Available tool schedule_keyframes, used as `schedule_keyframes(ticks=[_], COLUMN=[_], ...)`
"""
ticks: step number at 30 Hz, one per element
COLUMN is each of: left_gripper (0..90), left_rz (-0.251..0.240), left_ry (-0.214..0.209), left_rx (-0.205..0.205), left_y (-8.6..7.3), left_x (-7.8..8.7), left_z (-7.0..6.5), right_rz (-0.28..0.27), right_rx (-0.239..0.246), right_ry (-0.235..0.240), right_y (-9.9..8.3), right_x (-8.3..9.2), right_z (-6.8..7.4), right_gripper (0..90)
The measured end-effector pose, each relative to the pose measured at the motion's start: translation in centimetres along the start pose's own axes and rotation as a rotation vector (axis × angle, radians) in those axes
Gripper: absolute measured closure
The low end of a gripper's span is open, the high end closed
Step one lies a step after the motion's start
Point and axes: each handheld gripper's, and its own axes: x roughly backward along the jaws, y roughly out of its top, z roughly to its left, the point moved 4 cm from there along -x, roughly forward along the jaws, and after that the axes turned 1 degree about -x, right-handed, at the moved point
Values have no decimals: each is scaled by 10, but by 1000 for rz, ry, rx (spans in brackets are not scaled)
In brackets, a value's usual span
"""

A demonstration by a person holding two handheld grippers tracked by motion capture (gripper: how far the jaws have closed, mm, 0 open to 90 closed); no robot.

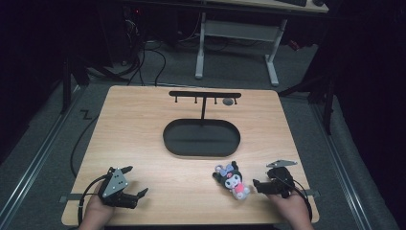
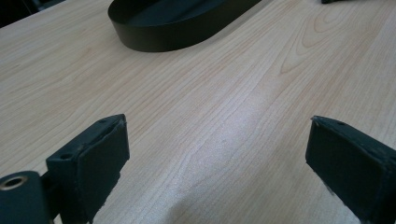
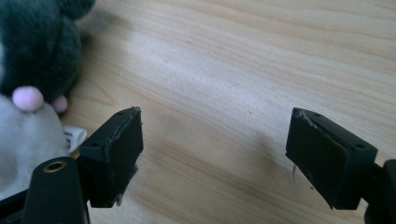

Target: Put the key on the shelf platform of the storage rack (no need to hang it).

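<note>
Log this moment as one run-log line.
left tool: open, empty, near table edge | right tool: open, empty, beside plush toy | black oval tray: centre, empty | hook stand: behind tray

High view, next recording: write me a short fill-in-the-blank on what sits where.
1. The plush toy lies nearest the ____ hand-held gripper.
2. The oval tray is coloured ____.
3. The jaws of the left hand-held gripper are ____.
4. The rack stands on the tray's ____ side.

Missing words: right; black; open; far

Plush toy blurred, cropped at frame edge
</note>
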Motion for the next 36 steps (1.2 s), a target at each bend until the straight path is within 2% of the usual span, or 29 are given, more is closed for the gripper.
schedule_keyframes(ticks=[2, 11, 12, 18, 22, 29, 33, 36], left_gripper=[67, 67, 67, 67, 67, 68, 68, 68], left_rz=[1, -3, -5, -2, -5, 1, 0, 0], left_ry=[-2, -2, -2, -5, -6, -9, -11, -11], left_rx=[-2, -1, 1, 1, -1, -3, -2, -1], left_y=[0, 0, 0, 0, 0, 0, 0, 0], left_x=[0, 0, 0, -1, 0, -1, -1, -1], left_z=[0, 1, 1, 2, 1, 1, 1, 1], right_rz=[14, 81, 95, 133, 213, 275, 357, 383], right_rx=[6, 8, 25, 66, 85, 120, 127, 153], right_ry=[-12, 1, -15, -20, -19, -19, -28, -36], right_y=[0, 9, 13, 17, 20, 22, 21, 22], right_x=[1, 6, 7, 11, 13, 13, 13, 13], right_z=[0, 2, 3, 8, 10, 12, 11, 11], right_gripper=[190, 197, 196, 195, 195, 196, 204, 205])
